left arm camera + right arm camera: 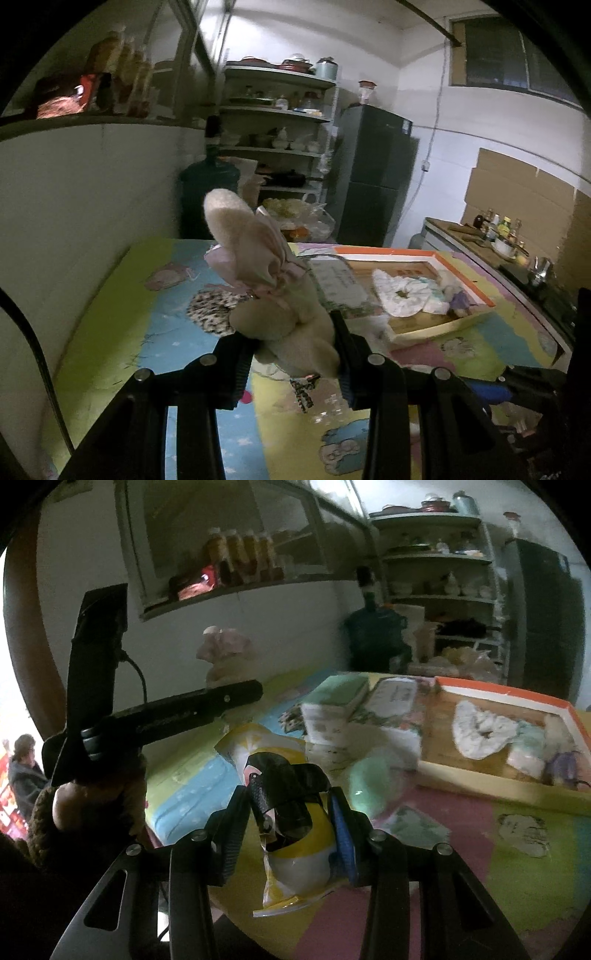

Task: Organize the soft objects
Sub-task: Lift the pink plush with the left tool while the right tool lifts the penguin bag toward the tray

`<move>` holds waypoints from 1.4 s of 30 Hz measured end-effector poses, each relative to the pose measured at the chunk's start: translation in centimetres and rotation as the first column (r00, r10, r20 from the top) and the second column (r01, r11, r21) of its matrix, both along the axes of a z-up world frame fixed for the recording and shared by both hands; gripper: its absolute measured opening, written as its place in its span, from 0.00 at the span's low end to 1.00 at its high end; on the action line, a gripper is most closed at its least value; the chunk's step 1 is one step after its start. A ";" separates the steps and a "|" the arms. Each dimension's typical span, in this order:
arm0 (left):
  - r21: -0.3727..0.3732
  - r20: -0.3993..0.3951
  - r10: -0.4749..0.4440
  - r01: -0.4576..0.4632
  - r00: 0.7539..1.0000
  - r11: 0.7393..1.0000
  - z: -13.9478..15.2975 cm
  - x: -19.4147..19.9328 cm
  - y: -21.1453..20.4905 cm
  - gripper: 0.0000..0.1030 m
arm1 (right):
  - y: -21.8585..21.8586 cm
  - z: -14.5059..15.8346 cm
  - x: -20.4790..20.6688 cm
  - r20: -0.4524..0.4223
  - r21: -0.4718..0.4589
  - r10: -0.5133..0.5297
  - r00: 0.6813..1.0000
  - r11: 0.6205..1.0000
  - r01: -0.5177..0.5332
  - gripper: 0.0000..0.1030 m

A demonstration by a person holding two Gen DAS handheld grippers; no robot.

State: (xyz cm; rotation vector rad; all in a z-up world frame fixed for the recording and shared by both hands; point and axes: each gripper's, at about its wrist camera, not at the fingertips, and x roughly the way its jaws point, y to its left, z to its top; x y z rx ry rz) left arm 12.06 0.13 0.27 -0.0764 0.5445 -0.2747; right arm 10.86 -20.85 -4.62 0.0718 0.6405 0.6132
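My left gripper is shut on a beige plush toy with a pink bow and holds it upright above the colourful mat; the toy also shows in the right wrist view, above the left gripper's finger. My right gripper is shut on a yellow and white soft packet with a dark patch, just above the mat. An orange-rimmed wooden tray at the right holds a white scrunchie and other small soft items; the tray also shows in the right wrist view.
Tissue packs and a green soft item lie on the mat left of the tray. A leopard-print cloth lies on the mat. A water jug, shelves and a fridge stand behind the table. A counter runs along the right.
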 end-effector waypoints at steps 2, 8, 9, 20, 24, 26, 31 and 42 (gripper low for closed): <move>0.000 0.004 -0.015 0.015 1.000 1.000 0.1 0.0 -0.8 0.38 | -0.5 0.1 -0.1 0.005 0.003 -0.017 1.000 1.000 0.017 0.44; -0.004 0.009 -0.060 0.060 0.998 0.998 0.5 0.3 -2.6 0.38 | -2.0 0.4 -0.2 0.014 0.010 -0.062 0.998 0.998 0.062 0.44; -0.005 0.009 -0.064 0.064 0.998 0.998 0.5 0.3 -2.9 0.38 | -2.2 0.4 -0.2 0.015 0.010 -0.069 0.998 0.998 0.069 0.44; -0.007 0.007 -0.139 0.140 0.990 0.990 0.6 1.1 -5.9 0.38 | -4.2 0.3 0.1 0.016 0.016 -0.135 0.991 0.991 0.135 0.44; -0.006 0.005 -0.161 0.161 0.987 0.987 0.6 1.5 -7.0 0.38 | -5.1 0.2 0.3 0.015 0.018 -0.155 0.988 0.988 0.155 0.44; -0.002 0.004 -0.172 0.172 0.985 0.985 0.6 1.7 -7.6 0.38 | -5.5 0.2 0.5 0.015 0.018 -0.167 0.986 0.986 0.166 0.44; 0.003 0.003 -0.191 0.191 0.982 0.982 0.6 2.2 -8.8 0.38 | -6.8 0.2 0.8 0.020 0.023 -0.198 0.980 0.980 0.198 0.44; 0.008 0.005 -0.233 0.233 0.972 0.972 0.6 3.7 -11.8 0.38 | -10.1 0.5 2.3 0.038 0.024 -0.273 0.961 0.962 0.272 0.44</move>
